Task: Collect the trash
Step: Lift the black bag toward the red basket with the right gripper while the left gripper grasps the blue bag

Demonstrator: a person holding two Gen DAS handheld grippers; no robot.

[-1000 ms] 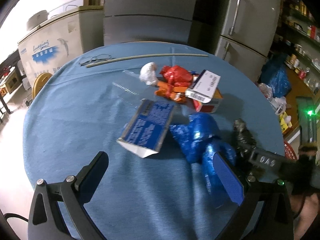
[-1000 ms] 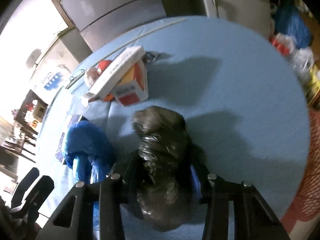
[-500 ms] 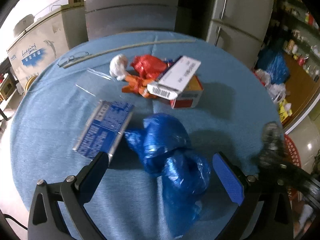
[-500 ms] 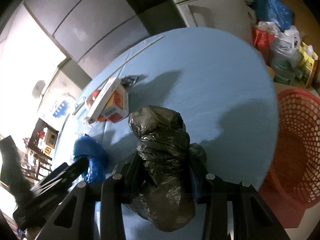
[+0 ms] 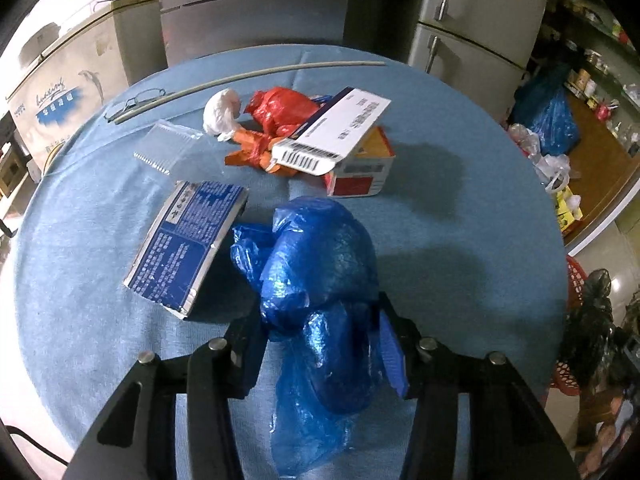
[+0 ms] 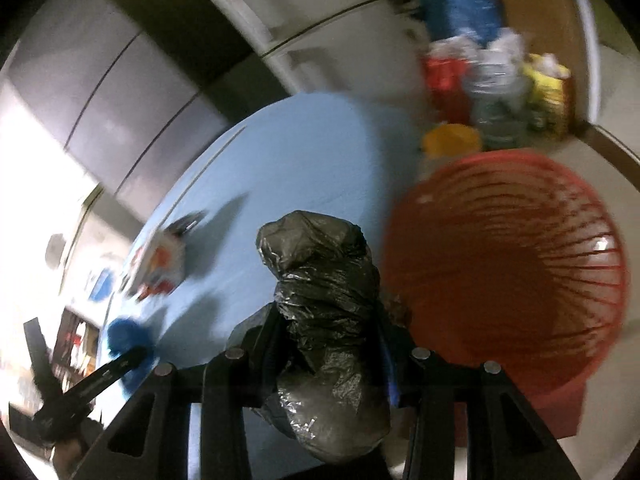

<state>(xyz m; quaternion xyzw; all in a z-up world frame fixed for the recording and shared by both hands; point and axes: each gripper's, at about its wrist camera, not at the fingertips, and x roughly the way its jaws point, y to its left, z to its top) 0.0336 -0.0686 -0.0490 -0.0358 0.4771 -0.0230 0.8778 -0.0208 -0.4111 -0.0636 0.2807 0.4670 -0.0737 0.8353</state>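
A crumpled blue plastic bag (image 5: 320, 264) lies on the round table's blue cloth (image 5: 460, 240). My left gripper (image 5: 320, 348) straddles its near part, its jaws closing with the pads pressing into the plastic. In the right wrist view my right gripper (image 6: 332, 332) is shut on a black plastic bag (image 6: 324, 280), held up just past the table edge (image 6: 288, 168) and beside a red mesh basket (image 6: 472, 240) on the floor. The black bag (image 5: 592, 320) also shows at the right edge of the left wrist view, over the basket (image 5: 576, 280).
Farther back on the table lie a blue printed carton (image 5: 188, 240), an open white-and-red box (image 5: 352, 152), a red bag (image 5: 284, 110), a white wad (image 5: 222, 114), a clear plastic pack (image 5: 168, 146) and a thin rod (image 5: 248, 76). Fridges (image 5: 472, 12) and floor bags (image 5: 548, 120) stand behind.
My left gripper moved over the blue bag and its jaws closed from wide open onto it. My right gripper carried the black bag rightward off the table to beside the red basket.
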